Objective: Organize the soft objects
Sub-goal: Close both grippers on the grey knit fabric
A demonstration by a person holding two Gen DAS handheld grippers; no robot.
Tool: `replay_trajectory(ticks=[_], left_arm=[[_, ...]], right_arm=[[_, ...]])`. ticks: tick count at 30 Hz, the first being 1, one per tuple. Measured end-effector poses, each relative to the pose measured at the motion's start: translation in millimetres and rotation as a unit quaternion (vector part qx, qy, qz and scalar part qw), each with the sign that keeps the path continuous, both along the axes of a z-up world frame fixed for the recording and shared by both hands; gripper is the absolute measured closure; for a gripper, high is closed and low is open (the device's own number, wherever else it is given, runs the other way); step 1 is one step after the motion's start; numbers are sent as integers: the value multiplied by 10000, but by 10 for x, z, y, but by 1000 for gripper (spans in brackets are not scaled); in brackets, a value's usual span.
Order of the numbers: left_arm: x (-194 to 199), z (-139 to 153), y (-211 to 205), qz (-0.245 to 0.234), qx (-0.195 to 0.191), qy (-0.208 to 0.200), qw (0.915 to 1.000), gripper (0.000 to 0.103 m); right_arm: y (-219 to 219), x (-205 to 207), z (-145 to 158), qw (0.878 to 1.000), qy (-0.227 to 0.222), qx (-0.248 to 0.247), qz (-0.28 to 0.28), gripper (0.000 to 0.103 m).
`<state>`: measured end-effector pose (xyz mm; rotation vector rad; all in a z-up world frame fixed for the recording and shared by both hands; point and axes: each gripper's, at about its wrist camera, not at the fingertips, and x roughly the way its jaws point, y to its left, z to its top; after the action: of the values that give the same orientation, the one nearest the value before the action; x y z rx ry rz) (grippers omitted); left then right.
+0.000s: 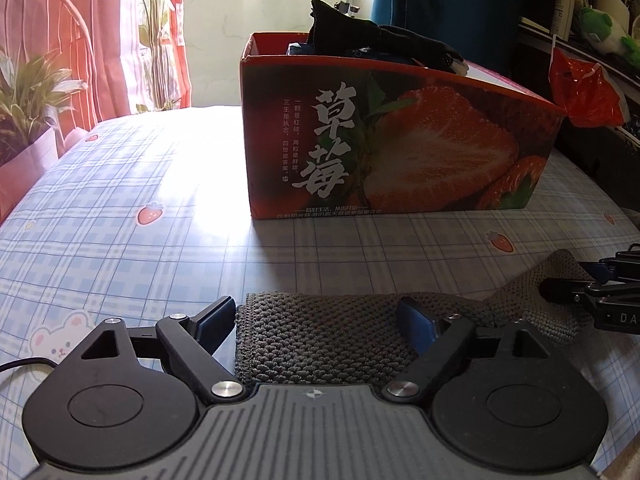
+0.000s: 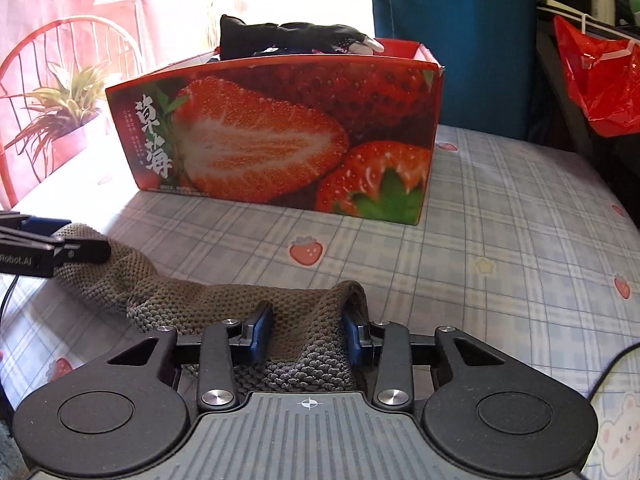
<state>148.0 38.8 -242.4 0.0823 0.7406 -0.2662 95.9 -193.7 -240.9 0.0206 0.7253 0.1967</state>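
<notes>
Your left gripper (image 1: pixel 316 320) gapes wide over 1 end of the grey knit sock (image 1: pixel 344 344) flat on the checked tablecloth (image 1: pixel 120 200), your right gripper (image 2: pixel 307 334) pinches the other; lift unevenly and it slips short of the strawberry box (image 2: pixel 280 128).

Both wrist cameras sit low over the table, facing the strawberry box (image 1: pixel 400 136), sharing it.

Grey-brown waffle-knit cloth (image 1: pixel 320 340); red box (image 2: pixel 280 136) printed with strawberries and white script; pale blue plaid bench cover (image 1: pixel 120 208) with strawberry motifs; black glove (image 2: pixel 296 38).
</notes>
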Motion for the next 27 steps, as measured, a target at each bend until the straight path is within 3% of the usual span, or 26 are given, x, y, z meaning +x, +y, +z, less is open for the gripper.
replay_trajectory(ticks=[10,14,27], left_arm=[[-50,-104,47,143,-111,248,9995,0],[-66,-115,48,165,-68,239,9996,0],[-68,-127,41,192,-70,148,9997,0]], right_arm=[[14,-268,-44,9991,-416,-53,-49,62],[35,-281,-49,9988,-462,-147,-95,54],[30,-303,-52,9991,-405,25,-148,49]])
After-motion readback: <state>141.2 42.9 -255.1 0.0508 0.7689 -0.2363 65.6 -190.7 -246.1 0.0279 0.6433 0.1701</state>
